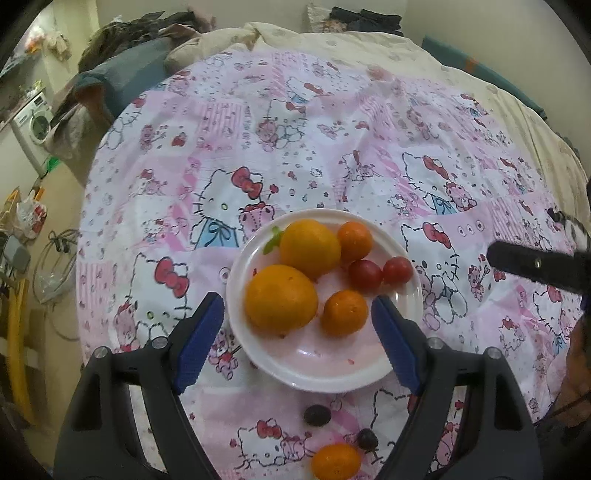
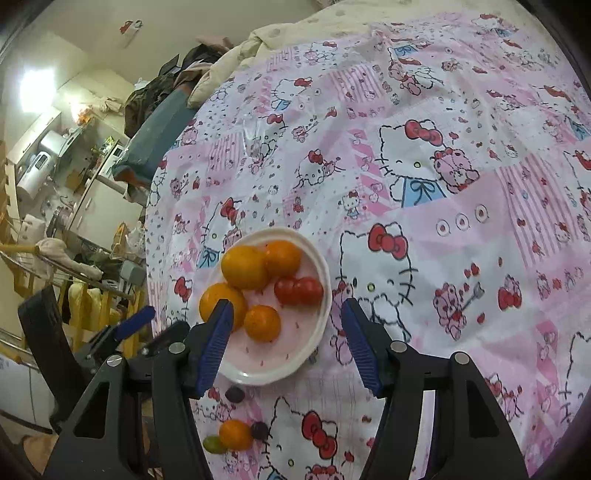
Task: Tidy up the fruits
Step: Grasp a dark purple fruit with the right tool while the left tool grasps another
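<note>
A white plate (image 1: 306, 373) (image 2: 314, 343) sits on the Hello Kitty cloth and holds two large oranges (image 1: 281, 296) (image 2: 244, 266), two small oranges (image 1: 344, 313) (image 2: 262, 322) and two cherry tomatoes (image 1: 397, 269) (image 2: 308, 290). My left gripper (image 1: 297, 332) is open and empty, hovering over the plate's near side. My right gripper (image 2: 286, 339) is open and empty above the plate's near right part. Loose on the cloth near the plate are a small orange (image 1: 335, 461) (image 2: 235, 435), two dark grapes (image 1: 317, 415) (image 2: 235, 394) and a green grape (image 2: 214, 444).
The Hello Kitty cloth (image 1: 332, 147) (image 2: 461, 184) covers a bed with a cream quilt (image 1: 369, 40) at the far side. Clothes (image 1: 140, 33) are piled at the far left. The right gripper's finger (image 1: 535, 264) shows at the right of the left wrist view. Room clutter (image 2: 55, 221) lies left.
</note>
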`<state>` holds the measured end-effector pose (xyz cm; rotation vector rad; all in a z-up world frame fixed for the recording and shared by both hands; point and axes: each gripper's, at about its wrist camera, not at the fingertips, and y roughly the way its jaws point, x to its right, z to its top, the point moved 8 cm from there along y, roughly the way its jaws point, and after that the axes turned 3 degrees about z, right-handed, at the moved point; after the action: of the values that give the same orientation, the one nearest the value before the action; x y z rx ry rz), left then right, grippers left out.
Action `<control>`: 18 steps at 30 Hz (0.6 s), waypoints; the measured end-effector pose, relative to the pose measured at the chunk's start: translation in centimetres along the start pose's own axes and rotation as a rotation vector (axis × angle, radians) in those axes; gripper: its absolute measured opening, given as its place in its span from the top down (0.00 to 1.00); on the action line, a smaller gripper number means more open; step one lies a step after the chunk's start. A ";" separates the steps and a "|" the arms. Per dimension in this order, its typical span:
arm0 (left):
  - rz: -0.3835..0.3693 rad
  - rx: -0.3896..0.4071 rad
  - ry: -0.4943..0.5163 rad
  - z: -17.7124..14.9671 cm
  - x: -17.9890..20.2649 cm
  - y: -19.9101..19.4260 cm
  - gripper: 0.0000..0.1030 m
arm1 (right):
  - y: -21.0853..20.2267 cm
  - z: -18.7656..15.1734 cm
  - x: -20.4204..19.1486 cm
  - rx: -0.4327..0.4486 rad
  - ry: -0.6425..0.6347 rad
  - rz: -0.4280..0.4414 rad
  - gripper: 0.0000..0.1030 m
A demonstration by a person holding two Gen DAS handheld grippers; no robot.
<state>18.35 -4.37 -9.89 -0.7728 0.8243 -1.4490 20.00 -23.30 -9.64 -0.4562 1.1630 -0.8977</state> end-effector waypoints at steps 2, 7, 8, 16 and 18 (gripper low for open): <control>0.004 -0.002 -0.005 -0.2 -0.2 -0.5 0.23 | -0.5 -0.8 -0.1 0.000 0.000 -0.005 0.38; 0.020 -0.010 -0.003 -1.4 -0.6 -1.7 0.23 | -1.6 -2.4 -0.9 0.013 -0.028 -0.019 0.38; 0.018 -0.012 -0.007 -1.6 -0.7 -1.9 0.23 | -1.7 -2.7 -1.0 0.012 -0.024 -0.015 0.38; 0.025 -0.034 -0.039 -4.1 -2.2 -4.0 0.23 | -2.2 -5.4 -1.2 -0.007 -0.008 -0.008 0.38; 0.030 -0.041 -0.053 -4.8 -2.8 -4.5 0.23 | -2.2 -5.9 -1.1 -0.013 0.001 -0.004 0.38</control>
<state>11.99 -1.30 -8.50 -0.8233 0.8242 -1.3832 13.61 -22.93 -9.53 -0.4687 1.1697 -0.8950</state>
